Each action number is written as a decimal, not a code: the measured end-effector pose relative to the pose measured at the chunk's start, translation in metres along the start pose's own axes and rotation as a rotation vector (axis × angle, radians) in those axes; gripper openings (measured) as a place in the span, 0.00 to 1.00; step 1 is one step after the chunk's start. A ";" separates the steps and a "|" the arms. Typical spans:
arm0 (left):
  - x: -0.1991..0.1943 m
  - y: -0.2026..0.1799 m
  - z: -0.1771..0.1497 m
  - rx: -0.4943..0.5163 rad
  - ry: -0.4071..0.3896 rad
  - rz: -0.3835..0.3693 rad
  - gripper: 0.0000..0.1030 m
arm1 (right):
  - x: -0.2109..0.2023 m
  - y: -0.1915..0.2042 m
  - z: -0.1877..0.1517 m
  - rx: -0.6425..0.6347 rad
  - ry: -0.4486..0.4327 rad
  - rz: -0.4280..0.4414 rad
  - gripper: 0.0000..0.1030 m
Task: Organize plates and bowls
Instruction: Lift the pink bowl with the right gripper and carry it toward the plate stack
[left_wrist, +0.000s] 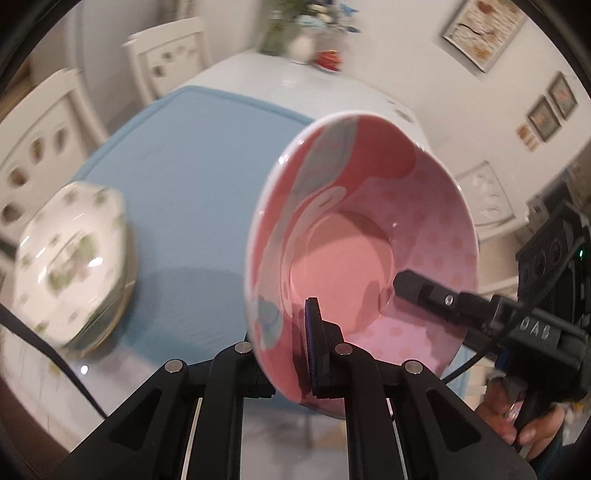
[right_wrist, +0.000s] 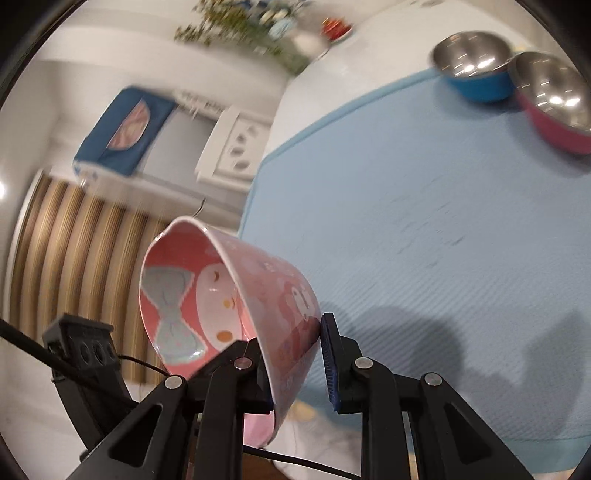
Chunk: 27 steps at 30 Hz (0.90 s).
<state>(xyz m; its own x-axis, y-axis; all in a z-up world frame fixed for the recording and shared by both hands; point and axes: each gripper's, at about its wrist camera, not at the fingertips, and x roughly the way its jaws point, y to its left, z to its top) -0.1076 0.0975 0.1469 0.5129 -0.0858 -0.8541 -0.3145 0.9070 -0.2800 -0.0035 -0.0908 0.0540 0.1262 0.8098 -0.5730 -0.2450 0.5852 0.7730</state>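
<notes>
Left hand-held gripper (left_wrist: 295, 354) and right hand-held gripper (right_wrist: 295, 354) each clench a pink cartoon bowl (left_wrist: 362, 240) aloft. Floral plates (left_wrist: 70, 266) stacked; steel bowls (right_wrist: 476, 66) unnested.

One pink bowl (left_wrist: 369, 236) is showing in both views, two steel-lined bowls are sitting together, one blue (right_wrist: 474, 70) and one pink-sided (right_wrist: 554, 103), one blurred stack of floral plates (left_wrist: 70, 266) is resting on one blue mat (left_wrist: 199, 177), and two grippers are appearing.
</notes>
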 end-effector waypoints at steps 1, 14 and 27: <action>-0.005 0.007 -0.006 -0.016 -0.004 0.015 0.09 | 0.007 0.006 -0.004 -0.019 0.022 0.009 0.19; 0.039 0.098 -0.042 -0.329 0.095 0.031 0.09 | 0.109 0.014 -0.024 -0.091 0.279 -0.083 0.19; 0.086 0.093 -0.019 -0.226 0.164 0.035 0.12 | 0.139 0.002 -0.002 -0.020 0.256 -0.216 0.19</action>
<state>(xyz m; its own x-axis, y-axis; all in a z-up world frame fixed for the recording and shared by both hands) -0.1080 0.1666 0.0391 0.3679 -0.1382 -0.9195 -0.5092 0.7975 -0.3236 0.0119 0.0225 -0.0248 -0.0680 0.6283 -0.7750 -0.2583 0.7392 0.6220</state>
